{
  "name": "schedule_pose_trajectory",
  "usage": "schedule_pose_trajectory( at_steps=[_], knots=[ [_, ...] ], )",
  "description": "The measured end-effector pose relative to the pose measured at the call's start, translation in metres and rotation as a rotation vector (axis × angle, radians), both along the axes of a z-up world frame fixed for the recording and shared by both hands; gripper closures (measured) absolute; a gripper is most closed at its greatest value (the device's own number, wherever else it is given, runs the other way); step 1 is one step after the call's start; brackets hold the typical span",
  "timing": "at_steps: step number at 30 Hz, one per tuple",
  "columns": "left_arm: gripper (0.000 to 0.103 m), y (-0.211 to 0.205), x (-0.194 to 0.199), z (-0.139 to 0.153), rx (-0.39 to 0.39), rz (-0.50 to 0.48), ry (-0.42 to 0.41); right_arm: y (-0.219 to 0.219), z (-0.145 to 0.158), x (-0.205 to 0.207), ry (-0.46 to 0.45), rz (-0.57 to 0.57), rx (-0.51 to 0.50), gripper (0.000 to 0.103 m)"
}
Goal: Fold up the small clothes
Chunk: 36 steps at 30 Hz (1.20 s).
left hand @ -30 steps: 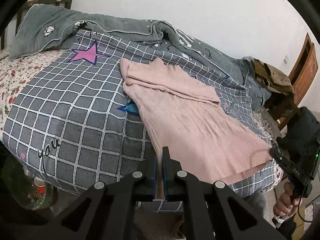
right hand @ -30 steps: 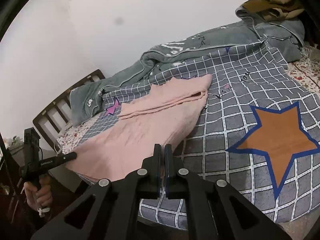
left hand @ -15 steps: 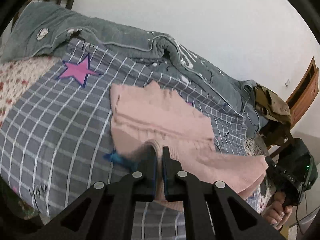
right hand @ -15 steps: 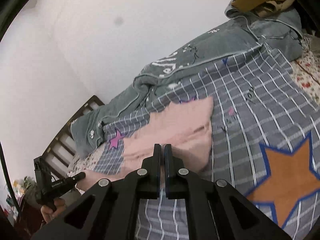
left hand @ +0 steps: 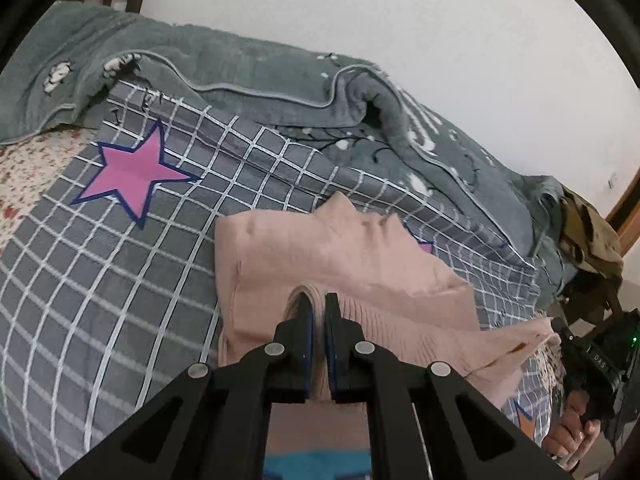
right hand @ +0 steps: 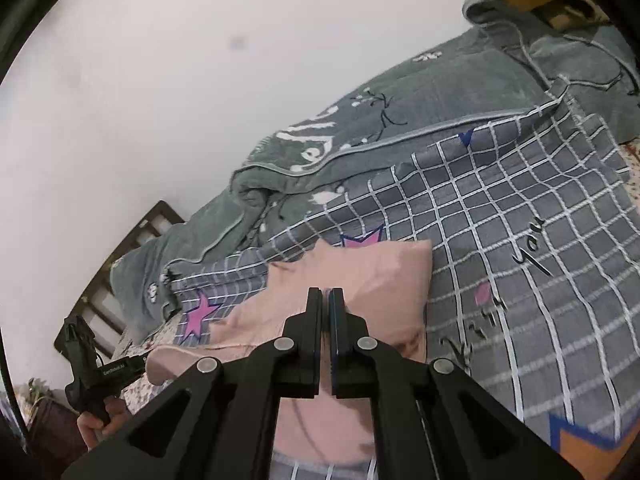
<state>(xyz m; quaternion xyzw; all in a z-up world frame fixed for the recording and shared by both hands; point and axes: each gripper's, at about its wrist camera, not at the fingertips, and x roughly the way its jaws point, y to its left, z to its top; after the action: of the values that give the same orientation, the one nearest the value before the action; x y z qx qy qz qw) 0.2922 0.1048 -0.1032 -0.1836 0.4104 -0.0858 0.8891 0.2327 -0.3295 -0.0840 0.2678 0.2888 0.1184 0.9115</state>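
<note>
A pink ribbed knit garment (left hand: 320, 256) lies on the grey checked bedspread (left hand: 100, 280), its near hem lifted off the bed and carried over the far part. My left gripper (left hand: 318, 304) is shut on one corner of that hem, a fold of pink cloth showing between its fingers. In the right wrist view the pink garment (right hand: 384, 276) fills the middle, and my right gripper (right hand: 325, 300) is shut on the other hem corner. Each view shows the opposite gripper at its edge, held in a hand with pink cloth at its tip.
A grey-green blanket (left hand: 260, 76) is bunched along the wall at the far side of the bed. A khaki garment (left hand: 588, 236) lies at the bed's right end near a wooden door frame. A dark slatted headboard (right hand: 120, 268) stands at the other end.
Both grippers have carried the garment's near hem up and forward across the bed toward the wall. The flat lower half has lifted and now folds over the far half.
</note>
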Motion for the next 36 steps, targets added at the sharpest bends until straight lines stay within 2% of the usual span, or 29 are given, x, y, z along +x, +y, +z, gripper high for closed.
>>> schedule_pose_trajectory(
  at_steps=[7, 10, 12, 13, 14, 16, 18, 19, 22, 27, 31, 32, 34, 36],
  knots=[
    [0.096, 0.001, 0.059, -0.026, -0.001, 0.012, 0.042, 0.005, -0.026, 0.075, 0.048, 0.000, 0.006, 0.100],
    [0.094, 0.007, 0.075, -0.034, -0.028, 0.029, 0.063, 0.006, -0.035, 0.097, 0.062, -0.003, 0.025, 0.099],
    [0.093, 0.009, 0.082, -0.036, -0.008, 0.060, 0.070, 0.005, -0.041, 0.112, 0.051, -0.011, 0.045, 0.095],
    [0.087, 0.009, 0.085, -0.037, 0.015, 0.065, 0.071, 0.004, -0.042, 0.117, 0.048, -0.012, 0.046, 0.094],
    [0.080, 0.008, 0.087, -0.039, 0.034, 0.061, 0.073, 0.005, -0.044, 0.121, 0.052, -0.008, 0.044, 0.091],
    [0.078, 0.007, 0.089, -0.042, 0.055, 0.040, 0.073, 0.005, -0.048, 0.126, 0.063, 0.014, 0.031, 0.081],
    [0.078, 0.003, 0.091, -0.047, 0.083, 0.012, 0.081, 0.008, -0.051, 0.126, 0.073, 0.004, -0.039, 0.067],
    [0.078, 0.002, 0.093, -0.049, 0.097, 0.001, 0.085, 0.011, -0.053, 0.126, 0.082, -0.001, -0.095, 0.066],
    [0.078, -0.007, 0.098, -0.055, 0.131, -0.035, 0.091, 0.017, -0.063, 0.128, 0.115, 0.022, -0.185, 0.065],
    [0.077, -0.017, 0.106, -0.062, 0.156, -0.090, 0.092, 0.024, -0.083, 0.138, 0.178, 0.080, -0.223, 0.065],
    [0.063, -0.024, 0.119, -0.071, 0.193, -0.121, 0.099, 0.033, -0.095, 0.148, 0.219, 0.104, -0.268, 0.065],
    [0.053, -0.025, 0.122, -0.073, 0.197, -0.130, 0.096, 0.034, -0.097, 0.149, 0.225, 0.107, -0.274, 0.065],
    [0.040, -0.026, 0.125, -0.077, 0.203, -0.148, 0.076, 0.038, -0.101, 0.153, 0.236, 0.118, -0.291, 0.065],
    [0.040, -0.028, 0.127, -0.079, 0.229, -0.147, 0.050, 0.043, -0.105, 0.157, 0.246, 0.128, -0.315, 0.065]
  ],
)
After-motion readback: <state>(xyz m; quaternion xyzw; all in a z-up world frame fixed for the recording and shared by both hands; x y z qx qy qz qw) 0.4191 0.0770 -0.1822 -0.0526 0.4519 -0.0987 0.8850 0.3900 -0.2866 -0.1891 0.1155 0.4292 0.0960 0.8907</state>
